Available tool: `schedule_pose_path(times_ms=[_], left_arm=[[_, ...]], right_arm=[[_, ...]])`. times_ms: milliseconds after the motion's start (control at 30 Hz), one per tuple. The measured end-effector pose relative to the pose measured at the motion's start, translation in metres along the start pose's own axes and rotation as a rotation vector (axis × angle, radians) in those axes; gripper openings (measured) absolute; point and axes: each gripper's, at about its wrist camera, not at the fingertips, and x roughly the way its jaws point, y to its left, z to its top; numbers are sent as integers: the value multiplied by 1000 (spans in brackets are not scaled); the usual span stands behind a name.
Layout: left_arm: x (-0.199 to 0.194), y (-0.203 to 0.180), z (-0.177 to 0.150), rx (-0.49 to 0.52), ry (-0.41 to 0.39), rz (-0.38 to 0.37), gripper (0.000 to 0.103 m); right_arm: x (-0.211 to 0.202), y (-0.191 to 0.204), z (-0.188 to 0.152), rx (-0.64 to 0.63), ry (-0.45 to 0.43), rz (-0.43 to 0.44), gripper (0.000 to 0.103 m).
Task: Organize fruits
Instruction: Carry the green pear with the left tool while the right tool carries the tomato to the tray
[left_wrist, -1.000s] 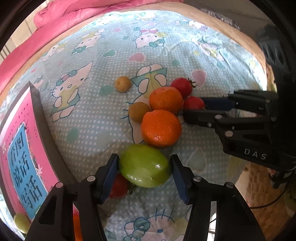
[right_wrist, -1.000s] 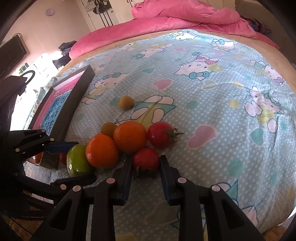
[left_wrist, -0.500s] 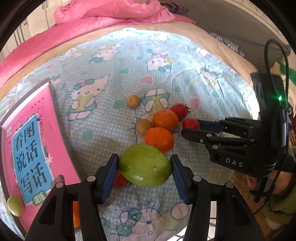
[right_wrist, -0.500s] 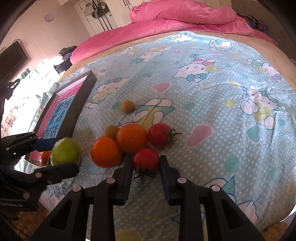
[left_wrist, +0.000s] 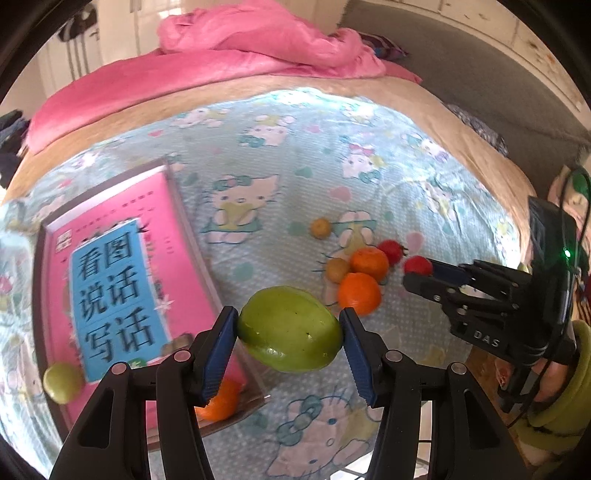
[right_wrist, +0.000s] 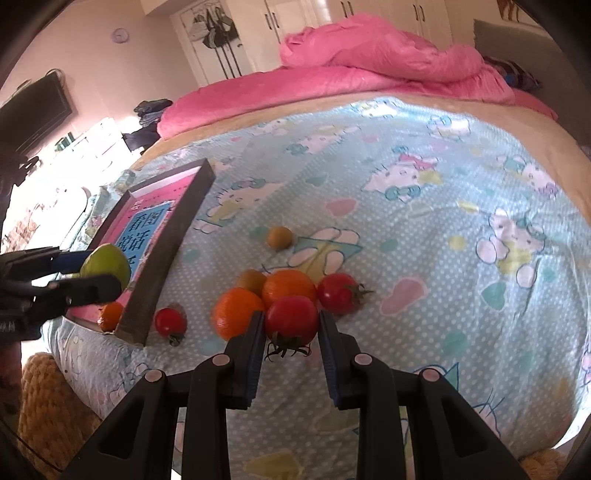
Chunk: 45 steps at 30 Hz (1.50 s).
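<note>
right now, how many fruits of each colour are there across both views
green fruits: 2
oranges: 3
red tomatoes: 3
yellow-brown fruits: 2
total: 10

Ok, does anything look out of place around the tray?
One small tomato lies alone on the bedsheet just outside the tray, apart from the main fruit cluster. Nothing looks spilled or damaged.

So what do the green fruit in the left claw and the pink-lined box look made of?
The green fruit: smooth, glossy skin with highlights and tiny specks; real or plastic, I cannot tell. The box: looks like rigid cardboard, with straight dark matte walls and a printed pink sheet inside.
</note>
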Motion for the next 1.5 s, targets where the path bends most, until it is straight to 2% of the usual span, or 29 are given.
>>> schedule_pose_path(times_ms=[300, 600, 867, 1267, 1500], left_arm=[[-24, 43, -22, -108, -25, 61, 58], [-42, 99, -51, -231, -29, 147, 58], [-42, 141, -80, -352, -8, 179, 58], [-37, 166, -97, -414, 2, 201, 58], [-28, 168, -99, -417, 9, 212, 58]], right_arm=[[-9, 33, 5, -52, -22, 62, 29], [-8, 87, 13, -135, -7, 155, 29], [4, 142, 18, -214, 25, 219, 29], [25, 202, 20, -333, 60, 262, 29], [49, 216, 23, -343, 104, 269, 29]])
